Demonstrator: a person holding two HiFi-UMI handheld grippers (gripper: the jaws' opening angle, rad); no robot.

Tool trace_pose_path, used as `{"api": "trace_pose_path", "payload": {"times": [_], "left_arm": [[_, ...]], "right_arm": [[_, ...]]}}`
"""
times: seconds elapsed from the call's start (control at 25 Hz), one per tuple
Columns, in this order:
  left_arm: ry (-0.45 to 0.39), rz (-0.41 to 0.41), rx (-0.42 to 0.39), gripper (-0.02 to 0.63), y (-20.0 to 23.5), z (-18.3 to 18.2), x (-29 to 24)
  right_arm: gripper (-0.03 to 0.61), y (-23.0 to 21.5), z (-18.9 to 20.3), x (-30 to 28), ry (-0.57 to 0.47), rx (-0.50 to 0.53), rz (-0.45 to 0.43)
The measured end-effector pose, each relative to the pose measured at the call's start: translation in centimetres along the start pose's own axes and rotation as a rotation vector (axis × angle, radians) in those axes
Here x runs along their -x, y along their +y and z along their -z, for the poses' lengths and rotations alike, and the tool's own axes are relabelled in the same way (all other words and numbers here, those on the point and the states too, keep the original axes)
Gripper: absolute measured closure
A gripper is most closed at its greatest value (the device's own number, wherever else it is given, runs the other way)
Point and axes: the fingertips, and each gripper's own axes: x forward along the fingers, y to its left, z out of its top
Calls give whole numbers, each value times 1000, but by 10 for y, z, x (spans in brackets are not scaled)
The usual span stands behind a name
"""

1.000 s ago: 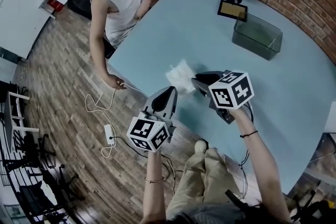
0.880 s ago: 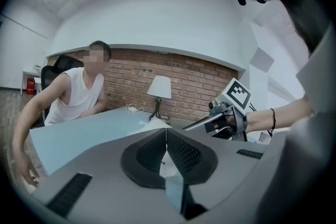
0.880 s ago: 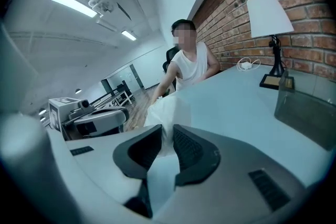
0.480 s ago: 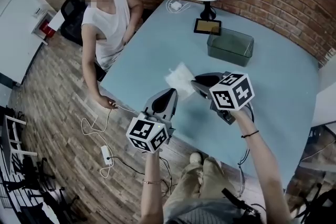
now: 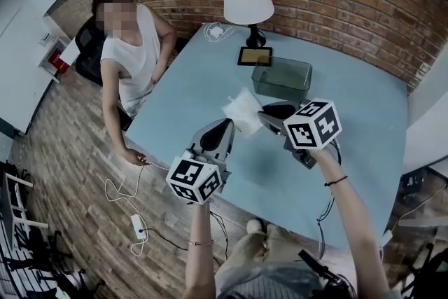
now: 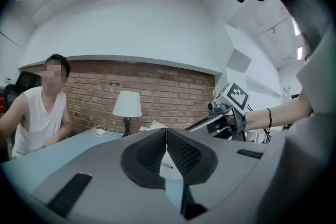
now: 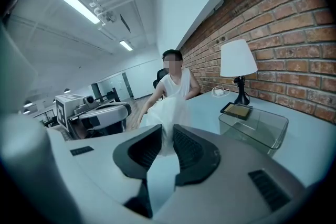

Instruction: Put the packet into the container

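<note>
A white crumpled packet (image 5: 243, 110) hangs above the blue table (image 5: 364, 129), pinched at its right edge by my right gripper (image 5: 264, 110). In the right gripper view the packet (image 7: 167, 113) stands up between the two pads, which are shut on it. The clear glass container (image 5: 282, 78) rests on the table just beyond the packet, near a lamp; the right gripper view has this container (image 7: 252, 126) at the right. My left gripper (image 5: 225, 124) hovers to the left of the packet, off the table's near edge. Its jaws (image 6: 166, 131) meet with nothing between them.
A white lamp (image 5: 248, 0) and a small framed tablet (image 5: 255, 56) stand behind the container. A white charger with cable (image 5: 215, 31) lies at the far corner. A person in a white top (image 5: 129, 59) sits at the table's left side. Cables trail on the wooden floor (image 5: 129, 213).
The head view has swung up, so the brick wall and lamp now show more. The container now lies closer to the held packet. Both grippers keep their states.
</note>
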Motion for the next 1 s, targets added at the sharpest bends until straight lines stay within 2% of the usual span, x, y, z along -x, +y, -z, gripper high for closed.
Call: {"api": "trace_pose_path", "payload": {"times": [0.28,0.48,0.84,1.0], "left_arm": [[-13,70,-17,603,-20,-13,-30],[-7,135,-14,604,-15,-14,-57],[40,324,-12,604,9,-4,-101],[64,408,-21,604,16,3,-116]], "right_arm": [[500,-31,-10,32,-28,-15,69],[500,-55,-16,42,-54,-52,125],[500,-100,-25,43,-105,-143,260],[500,-114,-29,47,-111,-145,324]]}}
